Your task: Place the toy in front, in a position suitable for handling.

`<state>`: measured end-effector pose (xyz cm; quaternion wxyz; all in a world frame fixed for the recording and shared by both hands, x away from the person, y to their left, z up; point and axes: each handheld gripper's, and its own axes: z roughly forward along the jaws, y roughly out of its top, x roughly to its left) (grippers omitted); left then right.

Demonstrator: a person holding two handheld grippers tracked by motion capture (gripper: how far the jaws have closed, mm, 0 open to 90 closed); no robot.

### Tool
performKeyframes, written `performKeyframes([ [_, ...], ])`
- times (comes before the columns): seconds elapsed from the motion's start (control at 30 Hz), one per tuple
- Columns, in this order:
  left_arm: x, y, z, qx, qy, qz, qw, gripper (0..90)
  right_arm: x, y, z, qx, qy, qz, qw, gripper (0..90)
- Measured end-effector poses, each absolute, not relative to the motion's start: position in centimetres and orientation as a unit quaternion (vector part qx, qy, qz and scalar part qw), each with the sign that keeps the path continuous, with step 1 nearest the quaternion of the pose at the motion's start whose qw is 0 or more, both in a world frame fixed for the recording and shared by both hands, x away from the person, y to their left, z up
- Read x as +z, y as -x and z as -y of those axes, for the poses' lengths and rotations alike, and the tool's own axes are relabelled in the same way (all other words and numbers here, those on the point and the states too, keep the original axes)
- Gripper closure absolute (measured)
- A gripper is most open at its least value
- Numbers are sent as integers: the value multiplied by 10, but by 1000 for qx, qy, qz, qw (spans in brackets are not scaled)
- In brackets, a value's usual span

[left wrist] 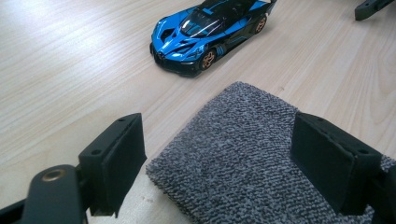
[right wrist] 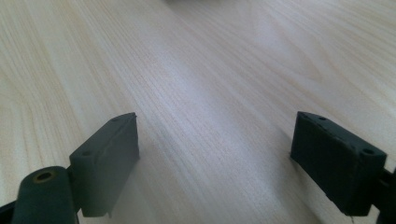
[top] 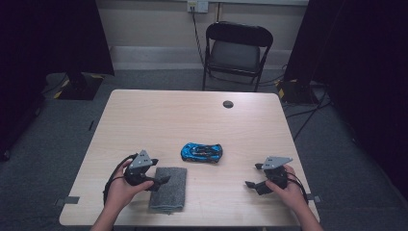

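Note:
A blue and black toy car stands on the light wooden table, near its middle. A folded grey cloth lies flat near the front edge, left of the car. My left gripper hovers over the cloth's left edge with its jaws wide open and nothing between them. My right gripper is at the front right, open over bare wood, well right of the car. A fingertip of the right gripper shows far off in the left gripper view.
A small dark round cap sits in the table's far side. A black folding chair stands behind the table. Dark curtains hang at both sides, and cables run across the floor at the right.

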<state>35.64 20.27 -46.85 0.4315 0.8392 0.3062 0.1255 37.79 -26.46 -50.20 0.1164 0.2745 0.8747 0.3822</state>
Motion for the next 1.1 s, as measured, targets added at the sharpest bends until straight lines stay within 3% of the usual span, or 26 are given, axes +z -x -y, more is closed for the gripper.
performKeyframes([
  [0.43,-462,-370,-191,110,-847,-300,425,183,-502,-376,266,383,-269,-876,114,144],
  [1.1,-455,-421,-146,93,-868,-271,406,191,-502,-377,267,384,-267,-877,113,144],
])
